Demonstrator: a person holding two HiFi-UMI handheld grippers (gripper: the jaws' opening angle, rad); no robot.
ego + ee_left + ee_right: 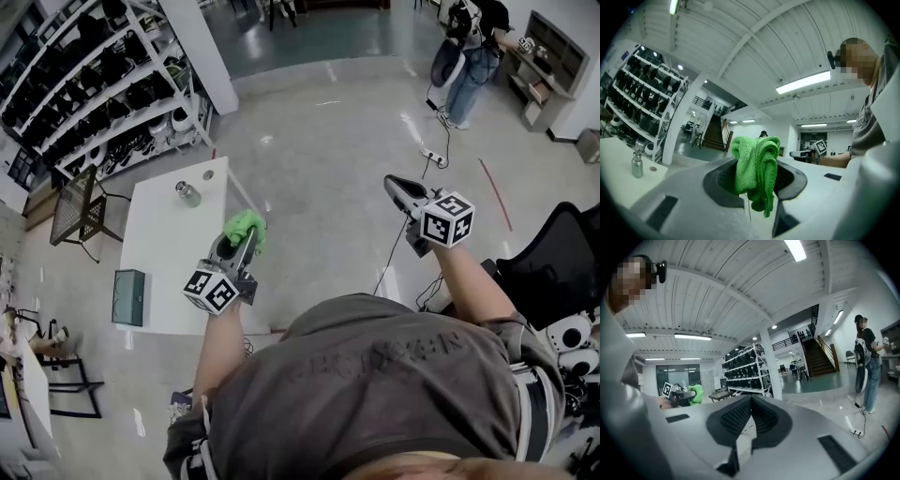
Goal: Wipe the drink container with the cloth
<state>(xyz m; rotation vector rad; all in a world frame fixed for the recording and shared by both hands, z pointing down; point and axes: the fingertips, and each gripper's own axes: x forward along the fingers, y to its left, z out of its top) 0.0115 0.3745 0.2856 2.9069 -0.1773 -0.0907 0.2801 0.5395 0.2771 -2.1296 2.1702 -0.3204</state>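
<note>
The drink container (pixel 188 193) is a small metal bottle standing upright at the far end of the white table (pixel 159 272); in the left gripper view the drink container (pixel 637 164) shows far off at the left. My left gripper (pixel 240 236) is shut on a bunched green cloth (pixel 246 226) near the table's right edge, well short of the bottle. The cloth (pixel 756 168) hangs out between the jaws of the left gripper (pixel 757 180). My right gripper (pixel 397 187) is shut and holds nothing, out over the floor to the right; its pads (pixel 740 418) meet in the right gripper view.
A green box (pixel 128 297) lies on the table's near left part. Shelving full of dark items (pixel 94 84) and a mesh chair (pixel 80 211) stand to the left. A person (pixel 473 52) stands far right, a power strip (pixel 433 157) lies on the floor, and an office chair (pixel 553 267) is at right.
</note>
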